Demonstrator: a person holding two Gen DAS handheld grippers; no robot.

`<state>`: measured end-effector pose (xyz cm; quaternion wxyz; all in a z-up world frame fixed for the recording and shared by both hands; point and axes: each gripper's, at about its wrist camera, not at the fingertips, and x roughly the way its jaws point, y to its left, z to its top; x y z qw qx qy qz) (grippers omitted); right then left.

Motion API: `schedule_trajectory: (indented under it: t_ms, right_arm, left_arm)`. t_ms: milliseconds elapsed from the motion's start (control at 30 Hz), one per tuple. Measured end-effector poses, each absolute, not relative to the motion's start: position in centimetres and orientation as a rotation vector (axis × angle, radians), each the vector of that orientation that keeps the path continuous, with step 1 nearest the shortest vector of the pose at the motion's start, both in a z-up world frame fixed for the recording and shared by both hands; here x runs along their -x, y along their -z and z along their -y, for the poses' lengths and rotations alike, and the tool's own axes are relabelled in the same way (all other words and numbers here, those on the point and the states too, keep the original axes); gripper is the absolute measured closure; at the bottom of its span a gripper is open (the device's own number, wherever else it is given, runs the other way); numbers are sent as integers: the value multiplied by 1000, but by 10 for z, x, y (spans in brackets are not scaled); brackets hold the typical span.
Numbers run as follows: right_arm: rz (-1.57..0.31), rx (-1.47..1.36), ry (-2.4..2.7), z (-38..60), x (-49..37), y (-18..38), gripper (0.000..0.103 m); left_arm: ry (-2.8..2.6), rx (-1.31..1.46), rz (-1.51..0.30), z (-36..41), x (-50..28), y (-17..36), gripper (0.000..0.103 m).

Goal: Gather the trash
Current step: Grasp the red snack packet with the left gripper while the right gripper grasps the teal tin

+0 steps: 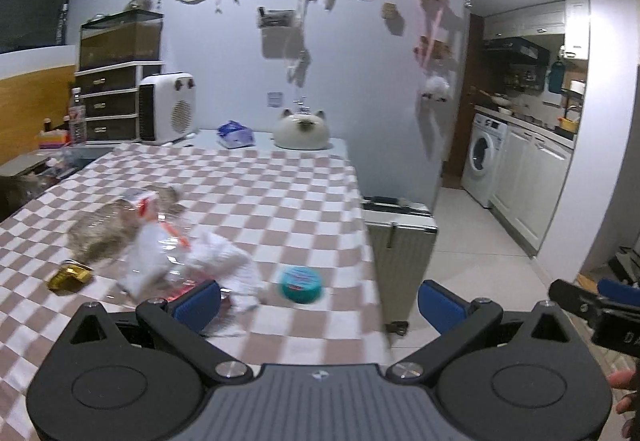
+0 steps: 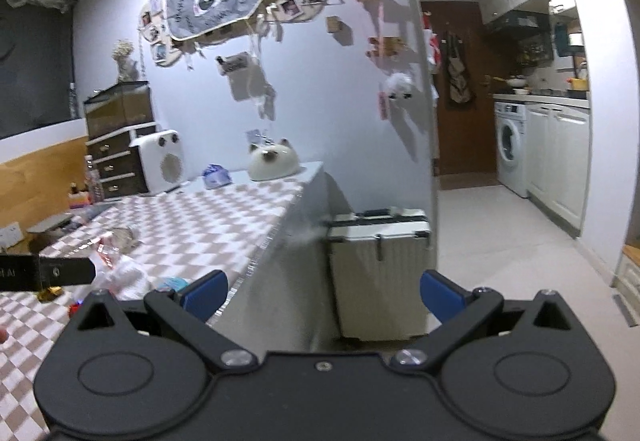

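Seemingly, teal tub (image 1: 301, 284) nears tablecloth (image 1: 248, 177) edge.

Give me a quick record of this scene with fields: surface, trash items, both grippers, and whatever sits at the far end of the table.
surface: table with checkered cloth
trash items: gold wrapper; clear plastic packaging; crumpled white tissue; teal round lid
left hand-held gripper: open, empty, over the table's near edge beside the tissue
right hand-held gripper: open, empty, off the table's side, facing a white suitcase
far end: cat-shaped ornament, blue packet, white heater
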<state>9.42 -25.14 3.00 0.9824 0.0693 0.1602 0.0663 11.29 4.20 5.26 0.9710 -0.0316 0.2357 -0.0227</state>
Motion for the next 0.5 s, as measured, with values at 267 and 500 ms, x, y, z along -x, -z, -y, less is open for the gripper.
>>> schedule_trajectory:
  t_ms: [267, 500]
  right_arm:
    - [-325, -107, -220, 204, -117, -26, 0]
    - [-366, -112, -258, 178, -135, -15, 0]
  left_arm:
    - [46, 48, -513, -107, -137, -34, 0]
    - [136, 17, -551, -159, -156, -2, 0]
